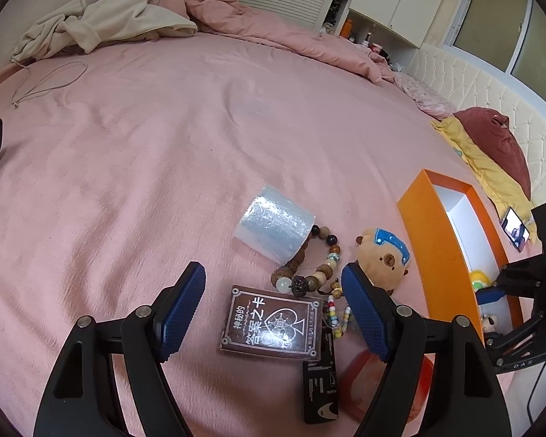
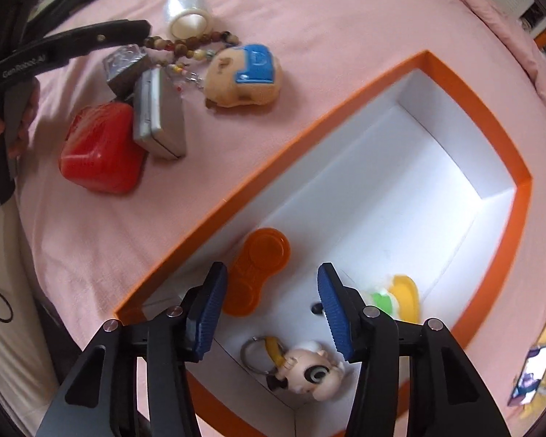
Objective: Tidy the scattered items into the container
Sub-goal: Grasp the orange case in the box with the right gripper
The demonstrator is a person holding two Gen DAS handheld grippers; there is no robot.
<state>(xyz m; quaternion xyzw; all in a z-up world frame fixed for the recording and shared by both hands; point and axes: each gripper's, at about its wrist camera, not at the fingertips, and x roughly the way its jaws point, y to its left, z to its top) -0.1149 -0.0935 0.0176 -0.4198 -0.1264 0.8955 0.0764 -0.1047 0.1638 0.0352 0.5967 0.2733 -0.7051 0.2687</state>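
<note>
Right gripper (image 2: 271,309) points down over the orange box (image 2: 506,240), jaws apart with nothing between the blue pads, not gripping anything. Inside box, on white floor: orange case (image 2: 256,271) near the left wall, figurine keychain (image 2: 305,366) below the pads, yellow-green toy (image 2: 396,296) just right of the right pad. Left gripper (image 1: 273,307) hangs over the pink bedsheet (image 1: 127,182), jaws wide, empty, card box (image 1: 273,324) lying between its pads but untouched. Loose items clustered left of the orange box, on the sheet: tape roll (image 1: 275,224), bead bracelet (image 1: 315,269) touching the roll's lower edge, plush head (image 1: 384,258) with blue patch just beside the beads, black pack (image 1: 320,382) partly under the card box, red case (image 2: 100,147) next to a silver tin (image 2: 160,114) leaning on it. Phone (image 1: 515,233) lies beyond the orange box on a yellow cloth (image 1: 484,167). Cord loop (image 1: 51,78) far off near crumpled bedding.
</note>
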